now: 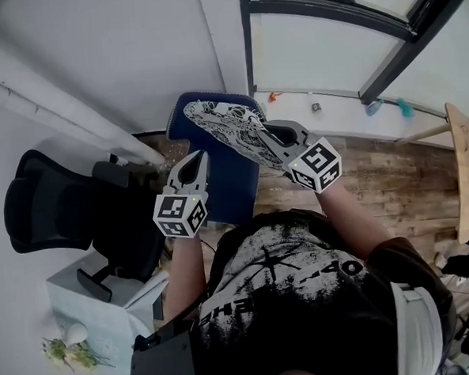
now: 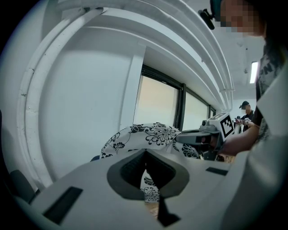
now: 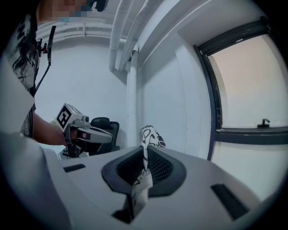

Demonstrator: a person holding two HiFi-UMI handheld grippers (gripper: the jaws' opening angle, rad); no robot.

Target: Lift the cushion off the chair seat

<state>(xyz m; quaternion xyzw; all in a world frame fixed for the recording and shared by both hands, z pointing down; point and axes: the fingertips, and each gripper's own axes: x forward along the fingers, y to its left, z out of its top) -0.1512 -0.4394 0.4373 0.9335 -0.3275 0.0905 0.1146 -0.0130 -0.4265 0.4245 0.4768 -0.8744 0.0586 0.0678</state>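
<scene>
A white wall [image 1: 92, 57] fills the upper left of the head view. A long white pipe [image 1: 51, 107] runs slanting along it. At the top right is a big window with a dark frame [image 1: 246, 39], bright with pale light. A white sill [image 1: 341, 109] sits under it. The brown wooden plank floor [image 1: 400, 180] shows at the middle right. A black office chair [image 1: 49, 206] stands at the left. A small white table [image 1: 83, 311] at the lower left holds some flowers [image 1: 70, 347].
</scene>
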